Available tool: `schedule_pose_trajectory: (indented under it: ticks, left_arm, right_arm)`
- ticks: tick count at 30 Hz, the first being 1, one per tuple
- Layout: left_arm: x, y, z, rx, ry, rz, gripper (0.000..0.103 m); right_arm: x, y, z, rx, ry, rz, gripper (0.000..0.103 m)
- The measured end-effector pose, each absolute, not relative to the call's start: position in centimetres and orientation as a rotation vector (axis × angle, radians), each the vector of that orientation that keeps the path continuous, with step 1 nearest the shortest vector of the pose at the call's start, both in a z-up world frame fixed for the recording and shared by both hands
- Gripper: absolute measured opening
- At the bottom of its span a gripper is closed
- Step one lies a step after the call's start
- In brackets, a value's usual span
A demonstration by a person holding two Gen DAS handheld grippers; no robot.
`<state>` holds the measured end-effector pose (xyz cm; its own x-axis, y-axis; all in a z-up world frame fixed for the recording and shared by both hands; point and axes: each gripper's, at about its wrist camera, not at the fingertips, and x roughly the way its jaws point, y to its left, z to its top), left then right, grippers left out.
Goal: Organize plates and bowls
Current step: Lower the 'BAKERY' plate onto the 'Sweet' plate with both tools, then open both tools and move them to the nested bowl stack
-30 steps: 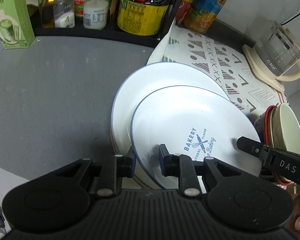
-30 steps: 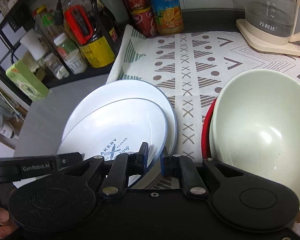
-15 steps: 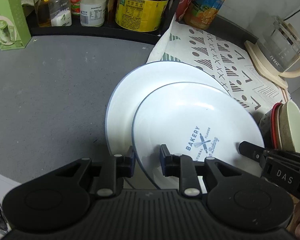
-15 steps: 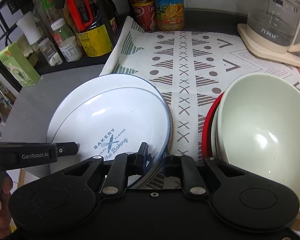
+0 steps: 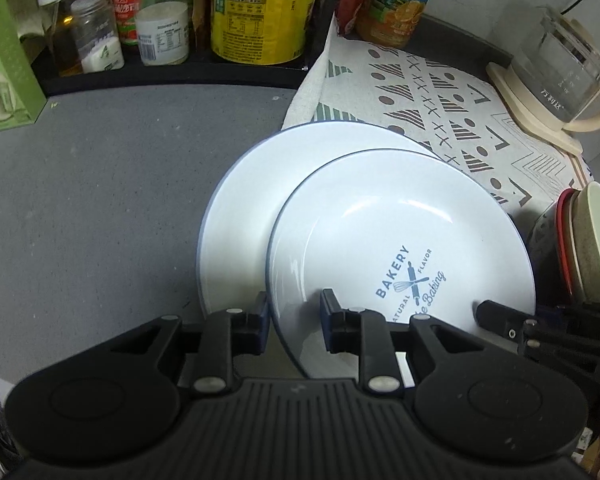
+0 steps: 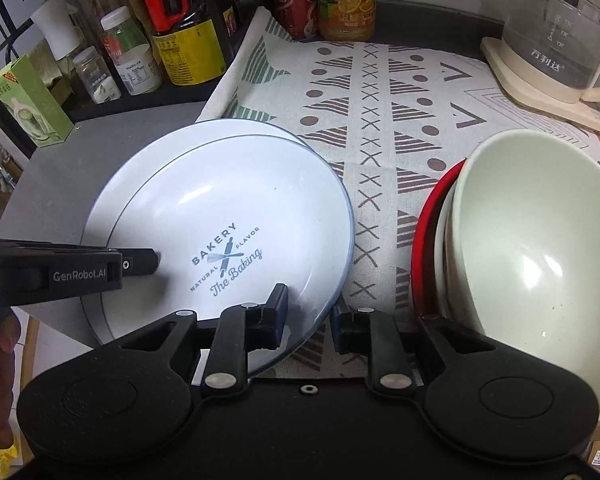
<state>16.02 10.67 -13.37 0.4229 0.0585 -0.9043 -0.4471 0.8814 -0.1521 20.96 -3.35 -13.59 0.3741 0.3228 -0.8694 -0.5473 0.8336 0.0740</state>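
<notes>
Since a second ago both grippers have carried the bakery plate (image 5: 400,248) leftward and lower over the plain plate (image 5: 240,216), so that it now covers most of it; only a crescent of the plain plate shows from 8 to 12 o'clock.

In the left wrist view the left gripper (image 5: 294,318) straddles the bakery plate's rim at 7 o'clock, one finger outside and one on the face; whether the fingers actually press the rim I cannot tell. In the right wrist view the right gripper (image 6: 308,316) straddles the same plate's rim at 5 o'clock in the same way, and its grip is equally unclear. The plate is tilted, its near edge raised.

Both plates are bare of food, the top one carrying only its blue "BAKERY" print. They lie partly on the grey counter (image 5: 100,184) and partly on the patterned cloth (image 6: 380,120).

At 3 o'clock of the plates stands a nest of bowls: a pale green bowl (image 6: 540,248) sits inside a white one, and that inside a red bowl (image 6: 424,240). The green bowl holds nothing visible.

At 1 o'clock a glass kettle (image 6: 560,32) sits on its cream base. Bottles and jars (image 5: 160,28) fill the shelf at 11 o'clock.
</notes>
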Motion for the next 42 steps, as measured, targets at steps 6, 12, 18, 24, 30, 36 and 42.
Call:
schedule_pose_trajectory:
  ticks: [6, 12, 18, 24, 30, 36, 42]
  left_arm:
    - [16.6, 10.7, -12.9, -0.31, 1.093, 0.367, 0.022]
    - [17.1, 10.9, -12.2, -0.26, 1.093, 0.401, 0.023]
    - [16.9, 11.1, -10.6, -0.248, 1.058, 0.443, 0.024]
    - [16.2, 11.3, -9.1, -0.285, 0.997, 0.468, 0.039]
    - [15.5, 10.8, -7.3, -0.285, 0.962, 0.503, 0.062]
    - [14.8, 10.0, -4.7, -0.29, 0.895, 0.519, 0.083]
    - [15.0, 8.4, -3.6, -0.291, 0.867, 0.48, 0.084]
  right_arm:
    - [21.0, -3.3, -13.5, -0.237, 1.053, 0.574, 0.026]
    - [20.8, -3.8, -12.9, -0.205, 1.039, 0.595, 0.028]
    - [20.4, -4.3, -11.3, -0.158, 0.983, 0.654, 0.028]
    - [20.7, -4.9, -10.4, -0.105, 0.95, 0.672, 0.037]
    - [20.8, -5.0, -8.5, -0.104, 0.883, 0.655, 0.058]
    - [20.9, -6.1, -6.1, -0.069, 0.819, 0.629, 0.081]
    - [21.2, -7.7, -6.0, -0.053, 0.809, 0.588, 0.087]
